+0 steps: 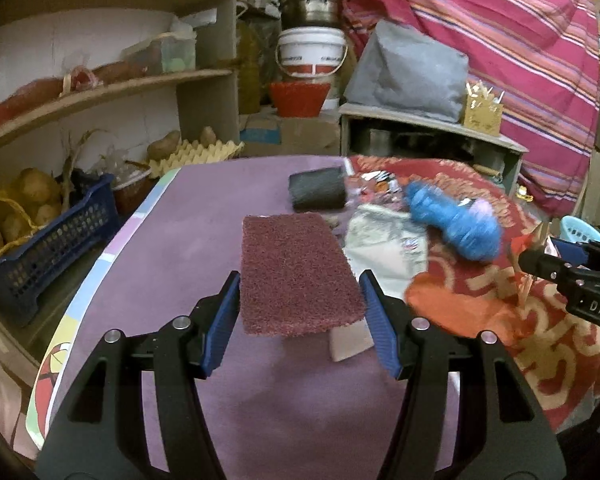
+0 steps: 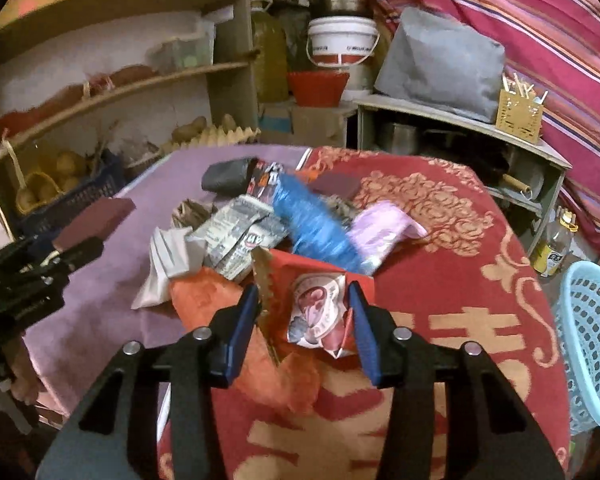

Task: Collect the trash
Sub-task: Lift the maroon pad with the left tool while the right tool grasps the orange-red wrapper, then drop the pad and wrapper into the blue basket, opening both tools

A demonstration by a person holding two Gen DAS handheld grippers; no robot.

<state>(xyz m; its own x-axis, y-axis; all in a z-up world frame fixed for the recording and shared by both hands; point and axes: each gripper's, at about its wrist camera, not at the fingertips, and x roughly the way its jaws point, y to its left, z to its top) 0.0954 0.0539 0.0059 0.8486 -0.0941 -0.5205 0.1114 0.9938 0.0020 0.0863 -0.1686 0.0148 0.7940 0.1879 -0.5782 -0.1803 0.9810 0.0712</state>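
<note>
Trash pile [image 2: 260, 228] sat on table; left gripper [image 1: 300, 304] held level, jaws clamped on maroon scrub pad [image 1: 296, 272]. Right gripper [image 2: 304, 316] tipped down w/ jaws pinching red wrapper [image 2: 320, 312].

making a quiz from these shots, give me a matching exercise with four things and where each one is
Things:
1. maroon scouring pad
2. red wrapper
3. light blue basket
4. white bucket

Places:
A. beside the table, at the right
B. between the left gripper's fingers
C. at the back, under a metal pot
D. between the right gripper's fingers

Pairs: 1-B, 2-D, 3-A, 4-C
</note>
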